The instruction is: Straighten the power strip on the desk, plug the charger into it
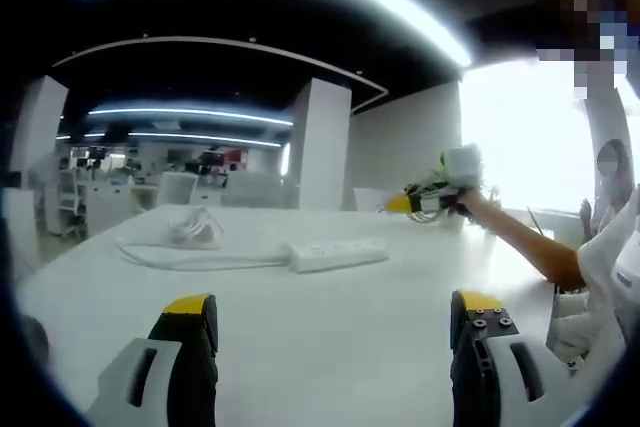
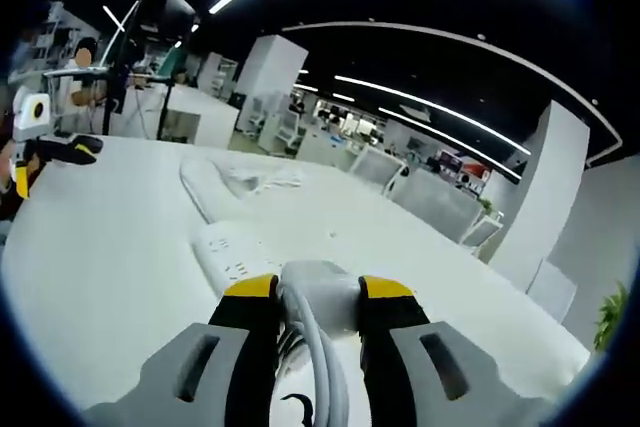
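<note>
in the left gripper view the left tool (image 1: 335, 332) hangs low over the white bench (image 1: 330, 367), its two yellow-tipped jaws spread wide apart with bare bench surface between them, gripping nothing. ahead of it, toward the far edge of the bench, the white power strip (image 1: 338, 253) lies flat, angled slightly, one end nearer the far right side. its white cord (image 1: 190, 259) runs off its left end along the bench and gathers into a loose coil (image 1: 196, 228) near the far left edge. up at the right, above the far right part of the bench, the right tool (image 1: 437, 193) is held in the air by a person's hand, the bare forearm (image 1: 520, 242) reaching in from the right edge; something white sits at its front, though it is too small there to make out clearly.

in the right gripper view the right tool (image 2: 317, 292) has its yellow-tipped jaws clenched on the grey-white charger (image 2: 318, 285), whose cable (image 2: 325, 372) trails back between the jaws toward the camera. the power strip (image 2: 232, 257) lies on the bench just below and ahead of the charger, its socket holes facing up; whether the charger touches it cannot be told. the cord (image 2: 200, 192) leads away toward the far edge. the left tool (image 2: 45, 152) shows at the left edge of this view, above the bench edge.
</note>
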`<state>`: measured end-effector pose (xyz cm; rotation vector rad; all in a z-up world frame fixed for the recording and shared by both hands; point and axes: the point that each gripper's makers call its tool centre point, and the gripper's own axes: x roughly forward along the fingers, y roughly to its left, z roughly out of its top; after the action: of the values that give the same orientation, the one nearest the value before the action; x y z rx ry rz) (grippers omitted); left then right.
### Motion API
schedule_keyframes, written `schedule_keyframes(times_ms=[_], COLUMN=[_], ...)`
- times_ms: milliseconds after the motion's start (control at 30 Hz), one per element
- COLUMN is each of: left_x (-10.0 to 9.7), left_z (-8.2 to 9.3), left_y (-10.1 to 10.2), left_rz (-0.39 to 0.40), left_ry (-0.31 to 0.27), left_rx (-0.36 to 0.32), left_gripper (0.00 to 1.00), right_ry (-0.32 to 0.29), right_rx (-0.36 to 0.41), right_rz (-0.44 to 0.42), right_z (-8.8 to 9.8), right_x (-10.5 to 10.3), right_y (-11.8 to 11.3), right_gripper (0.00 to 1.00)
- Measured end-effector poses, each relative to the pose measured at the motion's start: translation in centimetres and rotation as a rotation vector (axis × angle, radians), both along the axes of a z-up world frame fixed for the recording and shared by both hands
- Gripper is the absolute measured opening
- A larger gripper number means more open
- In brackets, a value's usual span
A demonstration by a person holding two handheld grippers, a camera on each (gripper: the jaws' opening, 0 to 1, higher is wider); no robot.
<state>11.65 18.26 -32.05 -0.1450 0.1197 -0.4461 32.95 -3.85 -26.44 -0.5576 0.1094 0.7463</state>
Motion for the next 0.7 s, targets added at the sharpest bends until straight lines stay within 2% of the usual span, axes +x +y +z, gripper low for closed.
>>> schedule_keyframes(times_ms=[433,700], left_x=[0.1,0.1], left_z=[0.0,0.1], left_y=[0.5,0.5], left_rz=[0.009,0.010], left_ry=[0.002,0.001], left_rx=[0.001,0.003], left_gripper=[0.99,0.99], right_ry=[-0.010,-0.017], right_rx=[-0.170,-0.298], right_rz=[0.034,0.054], right_z=[-1.7,-3.4], right_x=[0.5,0.9], right_y=[0.3,0.1], right_gripper=[0.28,0.28])
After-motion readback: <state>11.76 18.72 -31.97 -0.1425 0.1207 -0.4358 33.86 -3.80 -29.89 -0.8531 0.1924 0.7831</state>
